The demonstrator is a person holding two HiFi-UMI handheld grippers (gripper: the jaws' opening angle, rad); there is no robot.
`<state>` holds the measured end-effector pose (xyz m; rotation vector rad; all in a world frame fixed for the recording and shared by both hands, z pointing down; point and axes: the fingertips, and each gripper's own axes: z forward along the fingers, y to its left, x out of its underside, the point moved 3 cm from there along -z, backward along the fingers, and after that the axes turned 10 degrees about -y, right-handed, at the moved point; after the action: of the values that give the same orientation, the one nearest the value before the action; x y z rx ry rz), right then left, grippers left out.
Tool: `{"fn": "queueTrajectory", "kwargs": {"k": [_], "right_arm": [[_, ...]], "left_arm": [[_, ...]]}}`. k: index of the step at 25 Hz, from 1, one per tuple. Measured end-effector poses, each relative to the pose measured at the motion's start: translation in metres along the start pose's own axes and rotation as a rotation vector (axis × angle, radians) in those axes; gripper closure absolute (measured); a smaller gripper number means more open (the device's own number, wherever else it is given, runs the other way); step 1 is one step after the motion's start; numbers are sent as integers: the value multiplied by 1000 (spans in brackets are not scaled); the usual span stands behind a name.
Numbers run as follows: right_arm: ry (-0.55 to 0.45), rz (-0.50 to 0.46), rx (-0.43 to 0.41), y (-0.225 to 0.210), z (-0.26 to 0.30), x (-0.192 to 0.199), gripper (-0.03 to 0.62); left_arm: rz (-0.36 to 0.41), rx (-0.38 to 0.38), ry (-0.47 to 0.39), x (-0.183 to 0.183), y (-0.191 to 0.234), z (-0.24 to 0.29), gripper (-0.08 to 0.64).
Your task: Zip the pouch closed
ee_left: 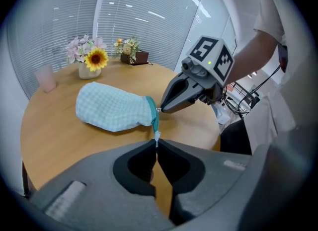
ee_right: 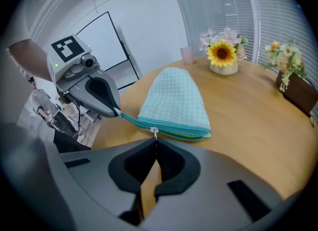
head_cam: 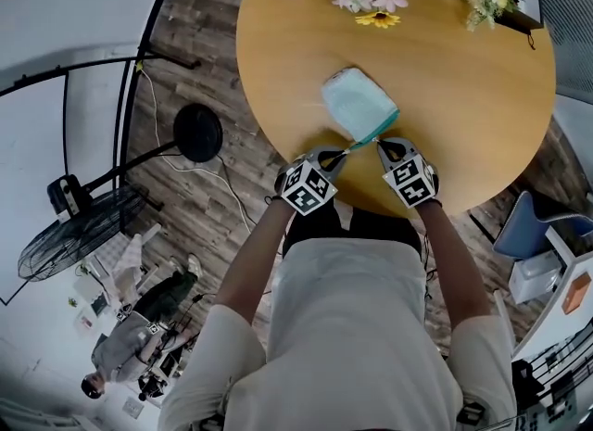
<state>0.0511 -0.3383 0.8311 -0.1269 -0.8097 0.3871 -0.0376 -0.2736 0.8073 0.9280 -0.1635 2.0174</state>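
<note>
The pouch (head_cam: 359, 103) lies near the table's (head_cam: 463, 95) front edge. The left gripper's (head_cam: 346, 152) fingers are shut on the tail (ee_right: 128, 119) of the teal zipper (ee_right: 171, 131). The right gripper's (head_cam: 376, 145) fingers pinch the pull (ee_right: 155, 132).

- The left gripper (head_cam: 345, 150) has a smooth grey moulded shell that narrows to a pointed beak. Its pads (ee_left: 136, 163) are matte black with scooped hollows.
- The right gripper (head_cam: 378, 143) is the same build, a grey shell with black inner pads (ee_right: 174, 165).
- The left marker cube (head_cam: 309, 185) and the right marker cube (head_cam: 410, 182) are white, printed with black square patterns.
- A small green light (ee_left: 210, 62) shows on the rounded grey housing beneath the right cube.
- The person wears a white short-sleeved shirt (head_cam: 347, 327) with loose sleeves (head_cam: 208, 364), and dark trousers (head_cam: 357, 225).
</note>
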Motion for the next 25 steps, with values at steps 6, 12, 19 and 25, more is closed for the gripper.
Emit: {"fn": "queueTrajectory", "kwargs": {"k": [6, 12, 19, 25], "right_arm": [[2, -36, 20, -14, -15, -3, 589], [-4, -48, 46, -27, -30, -7, 589], [19, -38, 73, -49, -42, -2, 589], [57, -54, 119, -52, -42, 8, 586]], "left_arm": [[-27, -39, -7, -2, 2, -14, 537], [-66, -87, -24, -3, 10, -28, 537], [-105, -98, -14, 2, 20, -33, 537], [-156, -125, 1, -2, 16, -20, 535]]}}
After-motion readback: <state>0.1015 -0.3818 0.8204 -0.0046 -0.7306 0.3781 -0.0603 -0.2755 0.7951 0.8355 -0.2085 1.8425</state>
